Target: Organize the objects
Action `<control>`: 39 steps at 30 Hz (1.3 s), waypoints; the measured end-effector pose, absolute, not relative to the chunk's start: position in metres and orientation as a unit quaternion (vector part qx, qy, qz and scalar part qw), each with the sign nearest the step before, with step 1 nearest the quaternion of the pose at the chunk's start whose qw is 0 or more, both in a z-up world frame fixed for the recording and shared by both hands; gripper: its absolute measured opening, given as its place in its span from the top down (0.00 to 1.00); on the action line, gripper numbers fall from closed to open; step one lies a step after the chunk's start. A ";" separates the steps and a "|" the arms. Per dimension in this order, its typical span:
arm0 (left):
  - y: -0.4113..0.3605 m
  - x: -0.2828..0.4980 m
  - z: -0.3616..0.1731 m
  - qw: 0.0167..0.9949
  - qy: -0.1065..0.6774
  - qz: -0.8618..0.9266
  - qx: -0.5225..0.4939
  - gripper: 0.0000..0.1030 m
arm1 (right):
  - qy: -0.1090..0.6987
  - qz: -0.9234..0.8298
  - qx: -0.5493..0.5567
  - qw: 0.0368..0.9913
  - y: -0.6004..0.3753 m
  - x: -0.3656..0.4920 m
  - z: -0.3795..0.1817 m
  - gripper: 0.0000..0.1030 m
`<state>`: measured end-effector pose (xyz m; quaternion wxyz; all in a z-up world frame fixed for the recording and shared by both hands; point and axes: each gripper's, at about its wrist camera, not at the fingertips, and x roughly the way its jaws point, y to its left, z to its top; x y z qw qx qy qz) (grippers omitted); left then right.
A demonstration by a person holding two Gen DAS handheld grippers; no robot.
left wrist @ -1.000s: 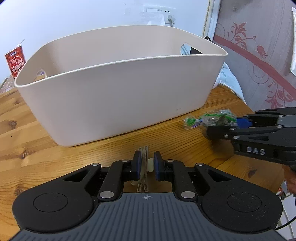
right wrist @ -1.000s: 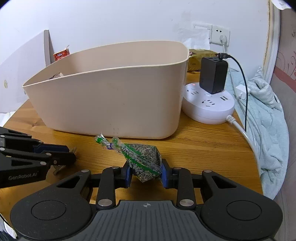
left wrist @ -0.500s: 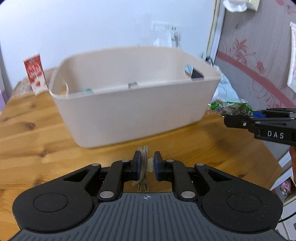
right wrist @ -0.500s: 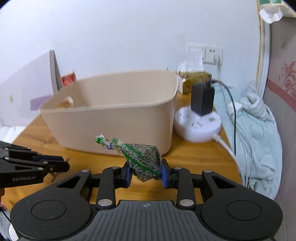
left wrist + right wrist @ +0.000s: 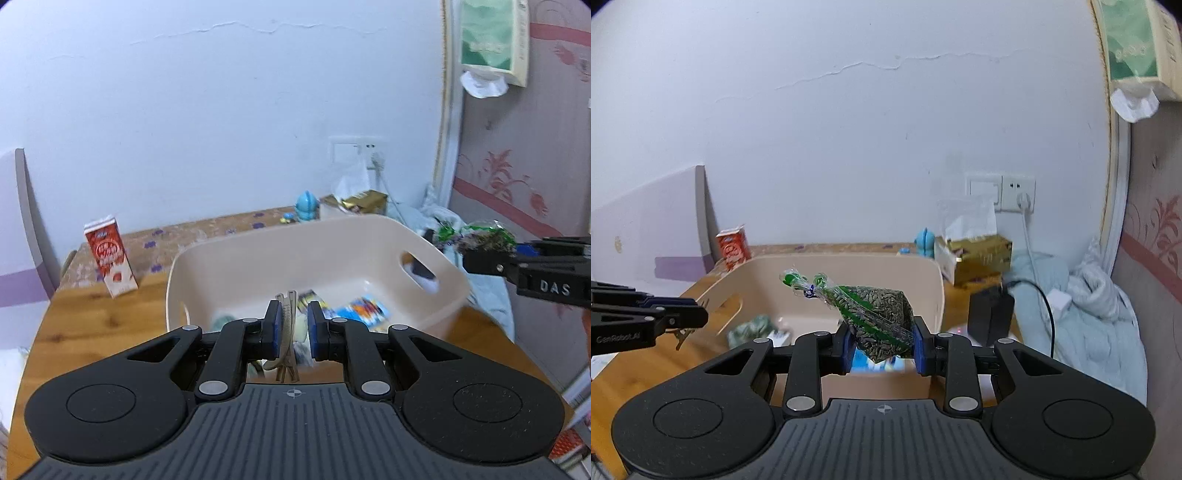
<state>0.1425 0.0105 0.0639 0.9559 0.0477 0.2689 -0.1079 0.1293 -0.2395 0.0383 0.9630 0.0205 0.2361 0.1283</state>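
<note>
A beige plastic basket [image 5: 376,236] stands on the wooden table [image 5: 92,328] and holds several small packets [image 5: 364,310]. My left gripper [image 5: 291,328] is shut on a beige hair clip [image 5: 286,332] and holds it above the basket's near rim. My right gripper [image 5: 882,349] is shut on a clear bag of seeds with green stripes [image 5: 875,314], held above the basket [image 5: 934,280] near its right end. The right gripper also shows in the left wrist view [image 5: 476,258] at the right, with the bag [image 5: 476,236]. The left gripper shows in the right wrist view [image 5: 698,317] at the left.
A red milk carton [image 5: 109,260] stands left of the basket. A blue figurine [image 5: 306,206] and a gold tissue box [image 5: 364,203] sit by the back wall. A black charger [image 5: 990,314] with its cable and a pale blanket [image 5: 1089,317] lie to the right.
Both grippers have risen from table height to above the basket's rim, each still holding its object. The basket's inside and its contents have come into view.
</note>
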 end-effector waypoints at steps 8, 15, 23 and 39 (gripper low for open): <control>-0.001 0.229 0.032 0.939 0.330 -0.073 0.055 0.86 | 0.277 0.121 0.010 0.953 -0.222 0.186 0.026 0.72; -0.004 0.247 0.005 0.920 0.382 -0.069 0.052 0.85 | 0.330 0.124 0.019 0.936 -0.218 0.213 0.001 0.71; -0.009 0.228 0.020 0.929 0.362 -0.043 0.056 0.19 | 0.334 0.129 0.000 0.934 -0.209 0.207 0.006 0.21; -0.001 0.157 0.068 0.939 0.341 0.013 0.030 0.14 | 0.305 0.111 -0.011 0.946 -0.219 0.149 0.051 0.00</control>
